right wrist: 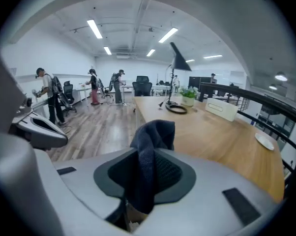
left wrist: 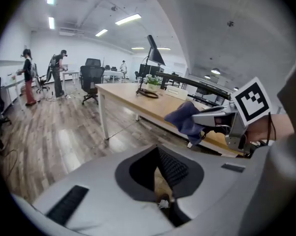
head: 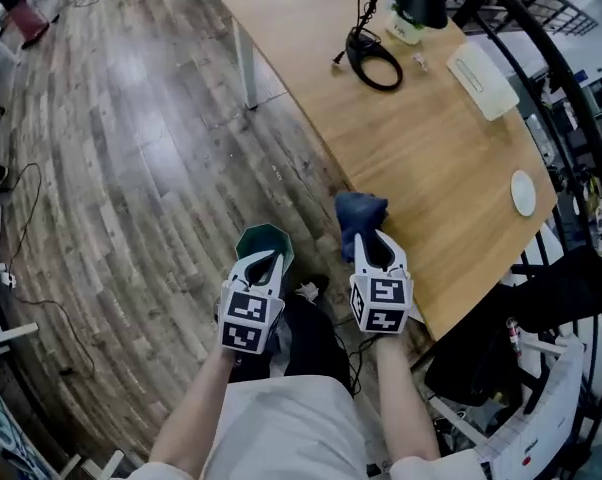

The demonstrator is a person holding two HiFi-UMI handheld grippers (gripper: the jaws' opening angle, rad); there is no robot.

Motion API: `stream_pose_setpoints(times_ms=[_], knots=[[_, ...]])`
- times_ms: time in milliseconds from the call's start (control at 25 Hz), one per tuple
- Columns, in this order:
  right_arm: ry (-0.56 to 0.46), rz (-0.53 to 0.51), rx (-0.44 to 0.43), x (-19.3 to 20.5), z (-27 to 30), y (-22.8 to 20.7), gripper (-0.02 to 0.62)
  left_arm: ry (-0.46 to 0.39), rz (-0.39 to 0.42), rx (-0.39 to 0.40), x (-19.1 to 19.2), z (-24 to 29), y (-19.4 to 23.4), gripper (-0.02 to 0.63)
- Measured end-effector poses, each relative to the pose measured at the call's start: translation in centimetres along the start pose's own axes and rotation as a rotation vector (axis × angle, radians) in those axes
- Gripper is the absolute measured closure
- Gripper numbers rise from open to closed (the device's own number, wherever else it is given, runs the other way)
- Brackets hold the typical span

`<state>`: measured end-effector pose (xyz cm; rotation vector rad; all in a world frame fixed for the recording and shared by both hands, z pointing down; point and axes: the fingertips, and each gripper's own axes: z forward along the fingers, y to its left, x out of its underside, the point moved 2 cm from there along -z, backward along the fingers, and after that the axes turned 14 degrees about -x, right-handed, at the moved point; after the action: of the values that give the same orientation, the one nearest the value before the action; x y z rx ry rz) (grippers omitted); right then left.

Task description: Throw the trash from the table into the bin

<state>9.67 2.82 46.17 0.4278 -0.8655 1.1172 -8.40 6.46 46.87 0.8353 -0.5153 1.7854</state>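
Fingers (right wrist: 170, 173) of right gripper (head: 373, 240) are clamping a blue cloth (head: 359, 211), left gripper (head: 264, 260) fingers sitting together, empty; draped cloth is risking snagging on release, missing the nine-o'clock bin (head: 251, 238).

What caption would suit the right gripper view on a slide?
The right gripper pinches a dark blue cloth, with a long wooden table stretching ahead.

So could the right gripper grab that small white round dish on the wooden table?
Probably not yet: the right gripper is shut on a dark blue cloth, and the white dish lies well beyond it.
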Motion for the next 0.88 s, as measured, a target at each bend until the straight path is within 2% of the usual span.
stream_pose_setpoints(times_ms=[160, 320, 640, 760, 880], knots=[[0.077, -0.032, -0.11, 2.5, 2.5, 6.3, 0.471, 0.038, -0.083, -0.068, 4.3, -2.4, 4.0, 0.588], [0.152, -0.076, -0.233, 5.2, 4.8, 10.6, 0.469, 0.036, -0.159, -0.142, 6.2, -3.3, 5.7, 0.588], [0.265, -0.14, -0.386, 10.8, 10.1, 14.6, 0.469, 0.073, -0.194, -0.208, 10.5, -1.7, 6.7, 0.588], [0.306, -0.122, -0.408, 13.3, 11.5, 15.3, 0.469, 0.087, -0.217, -0.221, 12.3, -1.4, 7.1, 0.588], [0.34, -0.07, -0.427, 15.1, 13.5, 15.7, 0.469, 0.111, -0.207, -0.212, 13.9, 0.1, 8.0, 0.588]])
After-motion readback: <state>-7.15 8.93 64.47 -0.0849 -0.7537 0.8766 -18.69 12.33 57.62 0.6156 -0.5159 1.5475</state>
